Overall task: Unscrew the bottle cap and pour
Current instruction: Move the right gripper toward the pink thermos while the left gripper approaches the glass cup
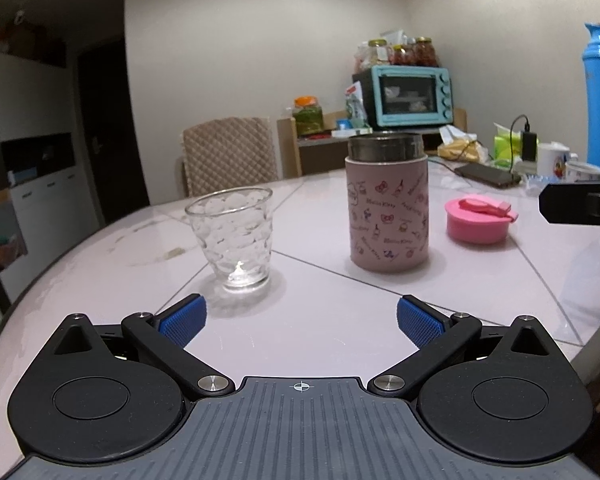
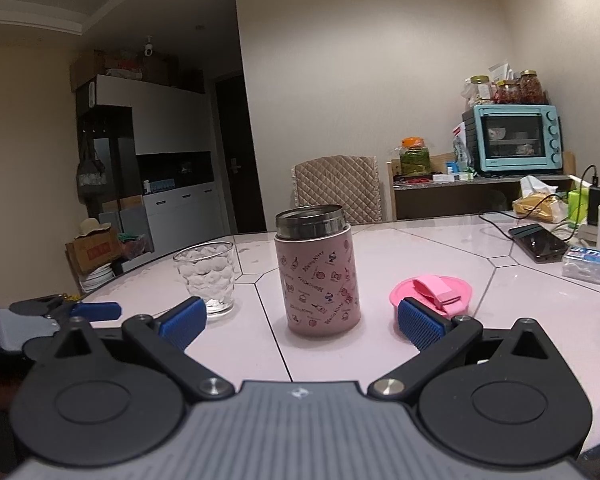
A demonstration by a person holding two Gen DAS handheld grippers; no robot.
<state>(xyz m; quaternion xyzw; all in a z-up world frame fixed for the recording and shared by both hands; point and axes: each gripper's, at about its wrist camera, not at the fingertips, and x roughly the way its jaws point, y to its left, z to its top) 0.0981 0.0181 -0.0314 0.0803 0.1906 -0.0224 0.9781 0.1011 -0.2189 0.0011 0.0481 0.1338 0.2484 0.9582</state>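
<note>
We see the glass (image 1: 232,240) at the left, upright on the table (image 1: 320,332). Right of it the pink bottle (image 1: 388,208) stands upright, long axis vertical, steel mouth up and uncapped. Its pink cap (image 1: 478,219) lies flat further right. Our left gripper (image 1: 300,320) and right gripper (image 2: 300,318) both hover spread wide, holding nothing. The right finger (image 2: 420,322) hides part of the cap.

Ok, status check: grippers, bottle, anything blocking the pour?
Left gripper and right gripper open, empty. Pink bottle upright, uncapped; pink cap on table. Glass beside it, nothing between.
</note>
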